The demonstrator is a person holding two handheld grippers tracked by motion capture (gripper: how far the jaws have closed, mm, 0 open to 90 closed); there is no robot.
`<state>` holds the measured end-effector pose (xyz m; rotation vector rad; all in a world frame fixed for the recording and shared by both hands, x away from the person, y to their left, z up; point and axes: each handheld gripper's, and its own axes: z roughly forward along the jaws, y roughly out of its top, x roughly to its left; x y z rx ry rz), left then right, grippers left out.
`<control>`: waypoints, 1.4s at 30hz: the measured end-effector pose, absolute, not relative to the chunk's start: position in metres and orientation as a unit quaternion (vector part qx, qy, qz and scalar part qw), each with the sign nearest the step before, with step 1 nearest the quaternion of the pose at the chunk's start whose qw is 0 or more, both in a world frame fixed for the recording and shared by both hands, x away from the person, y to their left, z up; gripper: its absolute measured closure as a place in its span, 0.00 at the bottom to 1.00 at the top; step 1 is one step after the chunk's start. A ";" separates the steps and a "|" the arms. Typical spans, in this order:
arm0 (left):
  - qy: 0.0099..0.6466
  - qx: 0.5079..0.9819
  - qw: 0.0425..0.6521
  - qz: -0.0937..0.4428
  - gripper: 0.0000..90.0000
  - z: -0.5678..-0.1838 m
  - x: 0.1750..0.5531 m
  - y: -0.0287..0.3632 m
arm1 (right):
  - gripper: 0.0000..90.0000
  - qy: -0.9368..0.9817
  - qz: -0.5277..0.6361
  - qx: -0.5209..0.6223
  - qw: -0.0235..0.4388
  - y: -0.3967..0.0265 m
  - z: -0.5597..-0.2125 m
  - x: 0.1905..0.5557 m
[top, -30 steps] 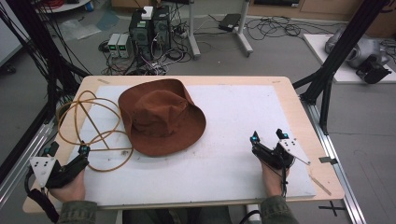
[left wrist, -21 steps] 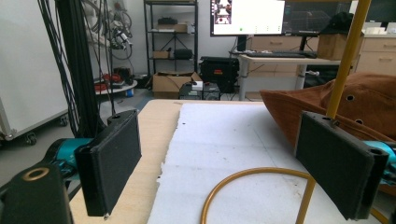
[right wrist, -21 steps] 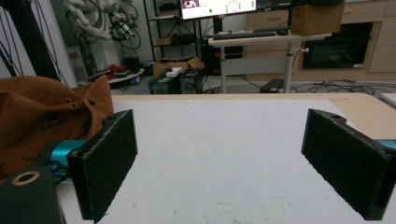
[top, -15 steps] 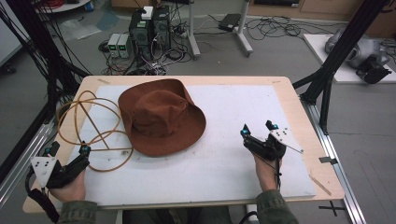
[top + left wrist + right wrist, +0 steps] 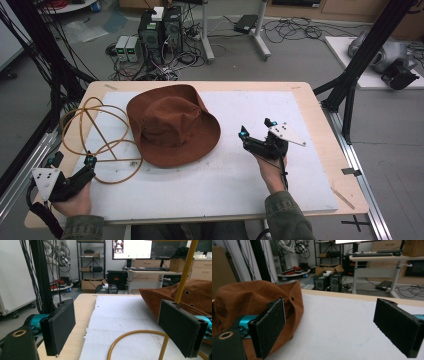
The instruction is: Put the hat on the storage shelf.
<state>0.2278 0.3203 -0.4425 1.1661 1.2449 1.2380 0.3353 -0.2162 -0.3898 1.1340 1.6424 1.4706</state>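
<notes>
A brown felt hat (image 5: 171, 125) lies crown-up on the white mat (image 5: 240, 180), left of centre. A yellow hose (image 5: 95, 140) coils in loops at the hat's left. My right gripper (image 5: 256, 129) is open, a short way right of the brim, with nothing between its jaws. In the right gripper view the hat (image 5: 249, 302) fills the left behind the left pad (image 5: 269, 325). My left gripper (image 5: 72, 161) is open at the table's front left corner, by the hose loops. In the left gripper view the hose (image 5: 140, 340) curves between the jaws and the hat (image 5: 182, 295) lies to the right.
The wooden table (image 5: 330, 135) ends close behind both hands. Black frame posts (image 5: 360, 65) stand at the right and left edges. Computers and cables (image 5: 160, 30) sit on the floor beyond the far edge. The mat's right half is bare.
My right gripper has moved left and forward towards the hat's brim. The left gripper, hat and hose have stayed where they were.
</notes>
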 end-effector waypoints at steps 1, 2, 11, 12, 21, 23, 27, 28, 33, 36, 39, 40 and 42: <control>0.514 0.481 0.494 0.511 0.17 -0.443 0.228 0.320 | 0.11 0.629 0.563 0.429 0.322 -0.213 -0.388 0.337; 0.514 0.481 0.494 0.510 0.17 -0.443 0.228 0.320 | 0.11 0.631 0.563 0.428 0.320 -0.209 -0.387 0.339; 0.514 0.480 0.494 0.511 0.17 -0.443 0.228 0.322 | 0.11 0.660 0.558 0.401 0.304 -0.170 -0.383 0.355; 0.514 0.480 0.494 0.511 0.17 -0.443 0.228 0.322 | 0.11 0.660 0.558 0.401 0.304 -0.170 -0.383 0.355; 0.515 0.480 0.497 0.508 0.17 -0.443 0.229 0.322 | 0.11 0.685 0.550 0.386 0.283 -0.133 -0.387 0.365; 0.515 0.481 0.496 0.508 0.17 -0.443 0.230 0.322 | 0.11 0.692 0.547 0.380 0.276 -0.125 -0.388 0.367; 0.514 0.480 0.498 0.506 0.17 -0.443 0.230 0.322 | 0.11 0.707 0.543 0.369 0.264 -0.109 -0.391 0.368; 0.514 0.481 0.499 0.506 0.17 -0.443 0.230 0.322 | 0.11 0.707 0.543 0.369 0.264 -0.109 -0.391 0.368; 0.514 0.480 0.500 0.506 0.17 -0.443 0.230 0.322 | 0.11 0.724 0.537 0.353 0.250 -0.091 -0.394 0.371; 0.514 0.480 0.500 0.505 0.17 -0.443 0.230 0.322 | 0.11 0.727 0.537 0.352 0.243 -0.083 -0.395 0.372; 0.513 0.480 0.501 0.505 0.17 -0.442 0.230 0.322 | 0.11 0.729 0.538 0.351 0.235 -0.075 -0.394 0.374; 0.513 0.480 0.501 0.505 0.17 -0.442 0.230 0.322 | 0.11 0.729 0.538 0.351 0.235 -0.073 -0.394 0.375; 0.513 0.480 0.501 0.505 0.17 -0.442 0.230 0.322 | 0.11 0.730 0.538 0.352 0.232 -0.067 -0.394 0.376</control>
